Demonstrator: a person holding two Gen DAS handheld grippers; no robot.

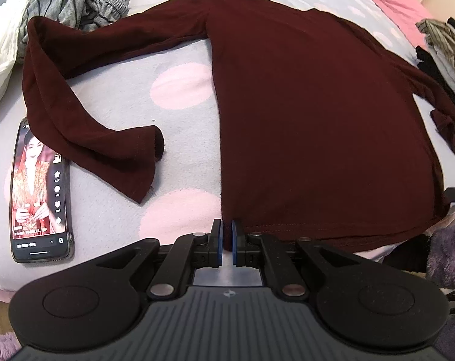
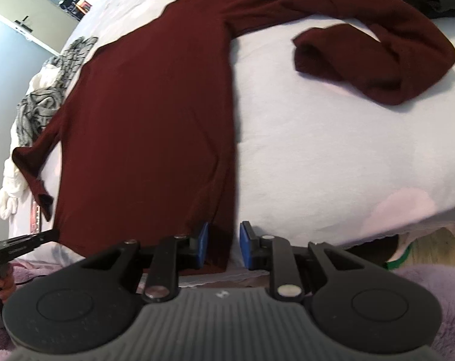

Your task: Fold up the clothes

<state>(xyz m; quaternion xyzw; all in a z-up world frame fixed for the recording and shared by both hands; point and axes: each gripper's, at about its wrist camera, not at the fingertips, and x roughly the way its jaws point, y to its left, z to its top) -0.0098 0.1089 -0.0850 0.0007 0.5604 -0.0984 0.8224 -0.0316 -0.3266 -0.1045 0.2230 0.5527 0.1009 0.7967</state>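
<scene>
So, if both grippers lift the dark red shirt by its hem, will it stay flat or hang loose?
The dark red shirt will probably hang loose: it is thin and lies limp on the bed. Its sleeve, already bent and creased, will likely trail. It looks light, and hardly slippery.

Dark red long-sleeved shirt point(image 1: 302, 114) spread flat on bed, both sleeves bent back toward hem, hem at near bed edge.
</scene>
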